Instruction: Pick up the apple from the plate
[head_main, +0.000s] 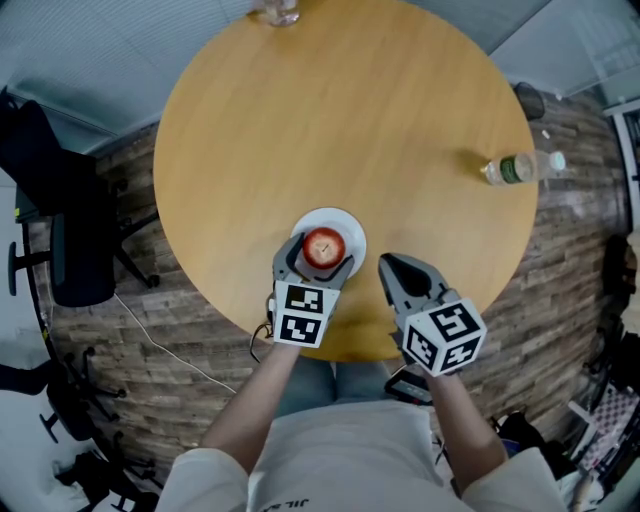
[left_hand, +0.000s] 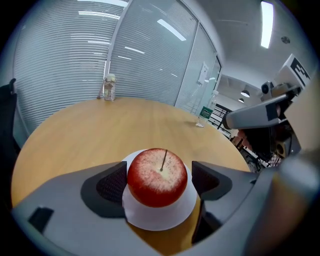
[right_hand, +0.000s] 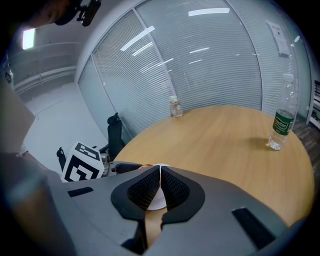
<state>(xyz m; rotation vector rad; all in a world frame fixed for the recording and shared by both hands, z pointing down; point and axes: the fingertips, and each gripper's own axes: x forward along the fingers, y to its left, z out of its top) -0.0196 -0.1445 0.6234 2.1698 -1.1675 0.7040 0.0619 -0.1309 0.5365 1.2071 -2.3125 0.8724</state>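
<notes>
Closest to me, my right claw (right_hand: 160, 188) hangs over the near edge of the table (head_main: 350, 130) with its two jaws pressed together, and nothing is between them. Just beside it, on its left, is my left claw (head_main: 320, 256), and this one is spread wide. The apple (left_hand: 157, 176) stands between its black pads (left_hand: 112, 184), upright, with the stalk pointing up. The pad on the left side is very close to the red skin, and I cannot tell if it touches. On the right side I see a clear gap between pad and apple, so I am not pinching it. The apple sits in the middle of a small white plate (left_hand: 150, 219), and the plate lies on the wooden table near the edge on my side. Farther away, to the right, a plastic bottle (head_main: 515, 168) with a green label stands close to the table's rim, well apart from the plate. At the far edge of the table stands a small clear jar (left_hand: 109, 88). Beyond the table on the left there is a black chair (head_main: 60, 200).
</notes>
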